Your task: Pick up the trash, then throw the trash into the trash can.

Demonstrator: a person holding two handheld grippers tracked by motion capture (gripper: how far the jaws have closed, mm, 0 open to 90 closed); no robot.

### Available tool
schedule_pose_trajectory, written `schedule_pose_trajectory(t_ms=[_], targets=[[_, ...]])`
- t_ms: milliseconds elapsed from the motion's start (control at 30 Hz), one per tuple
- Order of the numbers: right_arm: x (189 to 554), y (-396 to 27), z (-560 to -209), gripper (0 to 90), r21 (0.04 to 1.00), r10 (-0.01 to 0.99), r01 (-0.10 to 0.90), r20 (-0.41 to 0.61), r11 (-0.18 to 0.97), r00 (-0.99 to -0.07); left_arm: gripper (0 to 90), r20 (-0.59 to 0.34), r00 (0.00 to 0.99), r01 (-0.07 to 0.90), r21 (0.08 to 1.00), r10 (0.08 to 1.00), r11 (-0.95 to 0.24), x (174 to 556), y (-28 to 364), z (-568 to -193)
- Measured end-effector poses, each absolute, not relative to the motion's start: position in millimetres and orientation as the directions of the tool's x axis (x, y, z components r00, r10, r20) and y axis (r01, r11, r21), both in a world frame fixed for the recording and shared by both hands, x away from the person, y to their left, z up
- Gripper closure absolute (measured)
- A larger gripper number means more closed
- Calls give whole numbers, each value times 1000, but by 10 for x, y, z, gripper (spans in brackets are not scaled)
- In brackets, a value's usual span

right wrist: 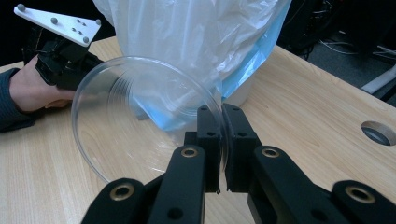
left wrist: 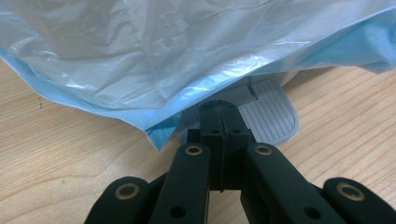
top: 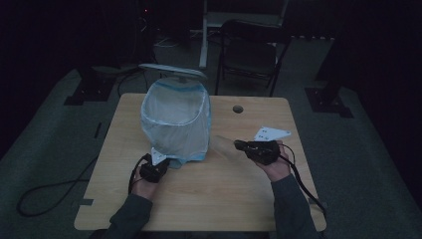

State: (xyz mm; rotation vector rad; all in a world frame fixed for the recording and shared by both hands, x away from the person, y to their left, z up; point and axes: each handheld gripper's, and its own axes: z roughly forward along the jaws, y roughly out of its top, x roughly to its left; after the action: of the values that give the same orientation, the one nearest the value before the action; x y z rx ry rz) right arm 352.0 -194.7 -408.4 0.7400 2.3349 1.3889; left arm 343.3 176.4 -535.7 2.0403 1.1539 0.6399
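Dim room, wooden table (top: 209,199) in the middle of the high view, and standing on its upper left part is a small pedal bin (top: 175,122) lined with a pale blue plastic bag (top: 171,112) that drapes over the rim and down the sides. The bin's lid (top: 173,70) stands open behind it, at the table's far edge.

Down at the lower left of the bin, the left gripper (top: 155,168) is right against its base. From the left gripper view, the jaws are pressed together, tips at the grey ribbed foot pedal (left wrist: 271,116) just under the bag's blue hem (left wrist: 159,133); whether they pinch anything I cannot tell, the bag hides the tips.

Over on the right of centre, the right gripper (top: 244,145) points left toward the bin. In the right gripper view its jaws are clamped on the rim of a clear plastic cup (right wrist: 144,121), held on its side with the round mouth facing the camera, ridges visible inside. In the high view the cup (top: 223,145) is a faint see-through shape between the gripper and the bin, above the tabletop.

Behind the cup in the right gripper view, the other hand (right wrist: 32,93) and its grey plate (right wrist: 60,23) sit at upper left.

A round cable hole (top: 238,109) marks the table's upper right; a dark folding chair (top: 251,52) stands beyond. No writing, label or brand is readable anywhere.
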Motion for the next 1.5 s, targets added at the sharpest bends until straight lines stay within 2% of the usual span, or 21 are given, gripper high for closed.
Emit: schedule_pose_trajectory(t_ms=[433, 1500], targets=[[3523, -2005, -4015, 866, 893, 591, 260, -8, 366, -806, 900, 77, 483, 529, 768, 872, -361, 3434, 1769, -5357], [3580, -1898, -3537, 866, 923, 580, 178, -58, 341, -812, 900, 80, 479, 529, 768, 874, -360, 3432, 1763, -5357]])
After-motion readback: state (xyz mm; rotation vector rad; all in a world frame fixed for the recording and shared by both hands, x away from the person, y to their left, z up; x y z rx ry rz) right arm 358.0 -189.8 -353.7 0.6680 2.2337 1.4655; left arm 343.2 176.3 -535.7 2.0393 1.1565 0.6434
